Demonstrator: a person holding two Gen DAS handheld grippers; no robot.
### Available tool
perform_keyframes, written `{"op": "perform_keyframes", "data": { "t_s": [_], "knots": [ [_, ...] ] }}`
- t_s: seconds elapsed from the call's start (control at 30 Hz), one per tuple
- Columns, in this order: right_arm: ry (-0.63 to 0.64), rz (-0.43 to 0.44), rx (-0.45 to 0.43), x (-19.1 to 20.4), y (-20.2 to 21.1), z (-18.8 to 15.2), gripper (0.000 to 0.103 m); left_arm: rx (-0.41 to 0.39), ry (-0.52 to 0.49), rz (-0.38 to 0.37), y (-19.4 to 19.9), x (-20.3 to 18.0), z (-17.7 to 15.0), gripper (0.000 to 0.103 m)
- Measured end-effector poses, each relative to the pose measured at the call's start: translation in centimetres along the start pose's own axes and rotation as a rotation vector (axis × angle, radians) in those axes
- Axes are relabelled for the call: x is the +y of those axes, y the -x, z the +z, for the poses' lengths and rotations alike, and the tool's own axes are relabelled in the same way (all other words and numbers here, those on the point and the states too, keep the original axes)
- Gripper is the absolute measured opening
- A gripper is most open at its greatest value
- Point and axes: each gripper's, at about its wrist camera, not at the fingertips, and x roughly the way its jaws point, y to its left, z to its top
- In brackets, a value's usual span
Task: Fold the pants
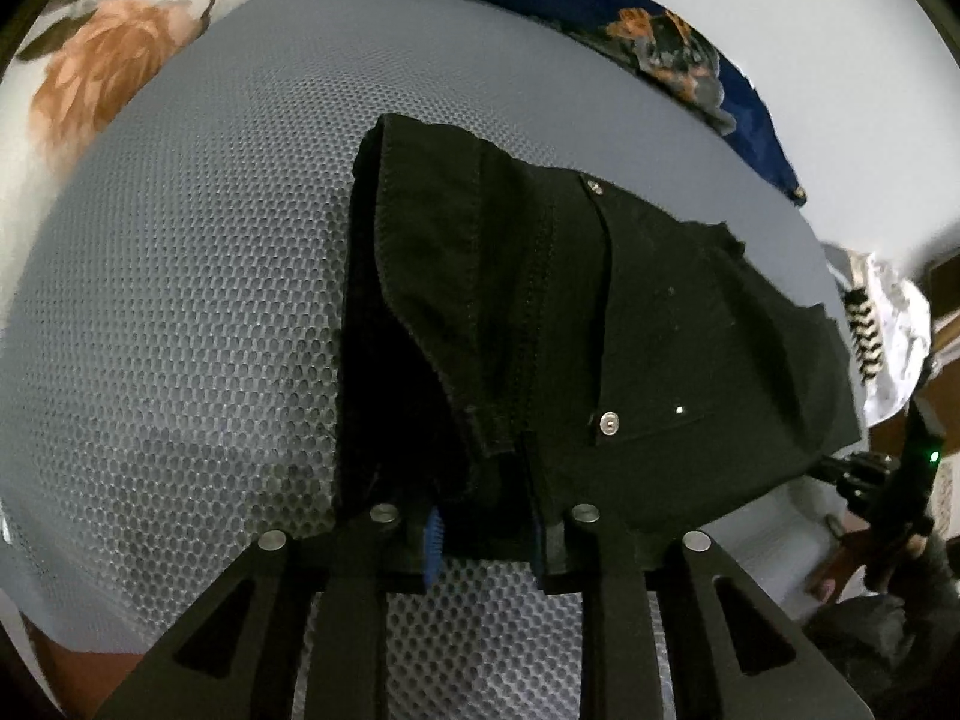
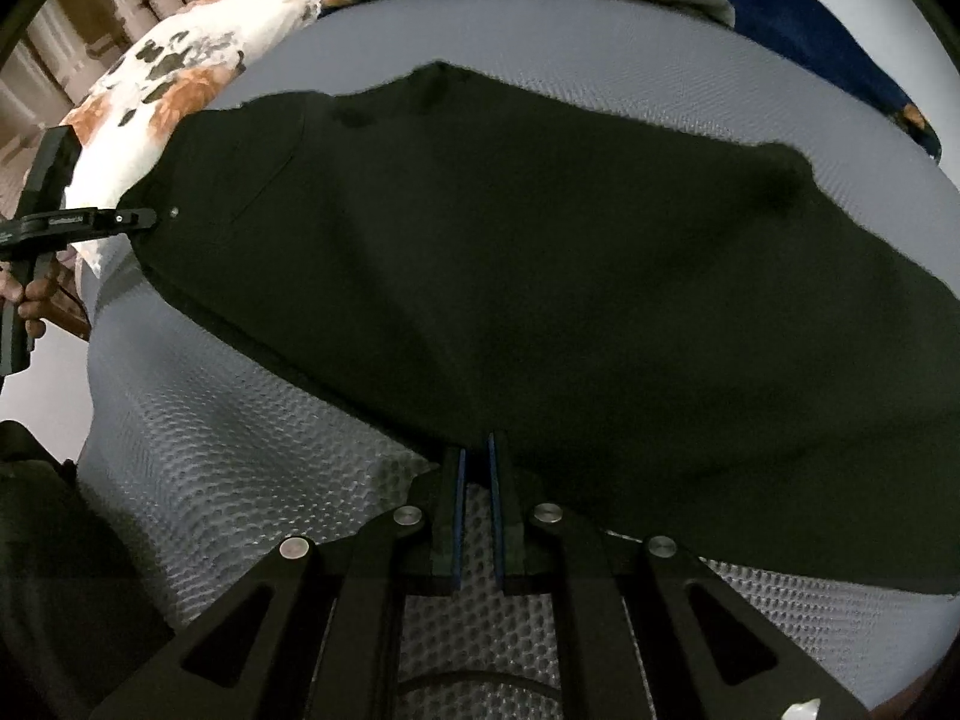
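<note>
Black pants (image 1: 600,312) lie on a grey mesh mattress (image 1: 180,330), with the fly, rivets and a pocket showing. My left gripper (image 1: 489,534) has its jaws apart around the near waistband edge, and the cloth hangs over its fingers. In the right wrist view the pants (image 2: 540,276) spread wide across the mattress (image 2: 240,432). My right gripper (image 2: 477,462) is nearly shut, pinching the near edge of the black cloth between its blue pads. The left gripper (image 2: 141,219) also shows there at the pants' far left corner.
A white floral pillow (image 1: 114,54) lies at the left and also shows in the right wrist view (image 2: 174,78). A dark blue floral blanket (image 1: 672,42) lies along the far edge. The right gripper's handle (image 1: 900,480) shows at the right.
</note>
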Motion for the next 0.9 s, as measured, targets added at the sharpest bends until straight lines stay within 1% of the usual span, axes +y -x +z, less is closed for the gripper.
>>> {"op": "perform_keyframes", "data": {
  "t_s": [0.07,0.1,0.13,0.17,0.2,0.27,0.33,0.37,0.43,0.47,0.53,0.57,0.63,0.7,0.73,0.8,0.9],
  "knots": [
    [-0.011,0.014,0.005,-0.1,0.0,0.2,0.006,-0.007,-0.007,0.01,-0.1,-0.4,0.0,0.03],
    [-0.016,0.02,0.006,-0.2,0.0,0.2,0.006,-0.013,-0.001,0.017,0.1,-0.4,0.0,0.038],
    [-0.02,0.025,0.008,-0.3,0.0,0.2,0.006,-0.017,-0.001,0.037,0.5,-0.4,-0.1,0.042],
    [-0.02,0.026,0.009,-0.3,0.0,0.2,0.007,-0.02,-0.005,0.049,0.7,-0.5,-0.1,0.05],
    [-0.022,0.028,0.01,-0.2,-0.1,0.2,0.007,-0.028,-0.019,0.068,1.3,-0.5,-0.3,0.052],
    [-0.022,0.032,0.009,-0.2,-0.1,0.3,0.008,-0.042,-0.06,0.124,2.8,-0.4,-0.7,0.053],
    [-0.023,0.038,0.008,-0.3,0.0,0.2,0.009,-0.056,-0.078,0.172,3.8,-0.4,-0.9,0.054],
    [-0.024,0.04,0.009,-0.3,0.0,0.2,0.009,-0.078,-0.091,0.207,4.8,-0.7,-1.0,0.054],
    [-0.037,0.049,0.01,-0.5,0.0,0.3,0.009,-0.121,-0.126,0.229,5.7,-1.9,-1.0,0.054],
    [-0.044,0.056,0.01,-0.6,0.0,0.3,0.009,-0.14,-0.15,0.226,6.0,-2.7,-1.1,0.054],
    [-0.069,0.073,0.008,-0.8,0.2,0.5,0.009,-0.172,-0.227,0.187,6.2,-5.3,-1.2,0.054],
    [-0.082,0.082,0.006,-1.1,0.4,0.5,0.009,-0.188,-0.284,0.151,5.9,-7.4,-1.3,0.054],
    [-0.098,0.093,0.0,-1.4,0.6,0.6,0.009,-0.186,-0.359,0.097,5.0,-10.1,-1.4,0.054],
    [-0.108,0.102,-0.01,-1.5,1.0,0.8,0.009,-0.17,-0.455,0.027,3.3,-13.8,-1.7,0.054],
    [-0.117,0.108,-0.015,-1.7,1.2,0.8,0.009,-0.159,-0.488,-0.001,2.5,-15.2,-1.7,0.054],
    [-0.132,0.115,-0.026,-1.8,1.5,1.1,0.009,-0.119,-0.566,-0.063,0.4,-18.6,-2.0,0.054],
    [-0.148,0.131,-0.03,-1.9,1.7,1.7,0.009,-0.071,-0.673,-0.122,-2.2,-22.5,-2.6,0.054]
  ]
}}
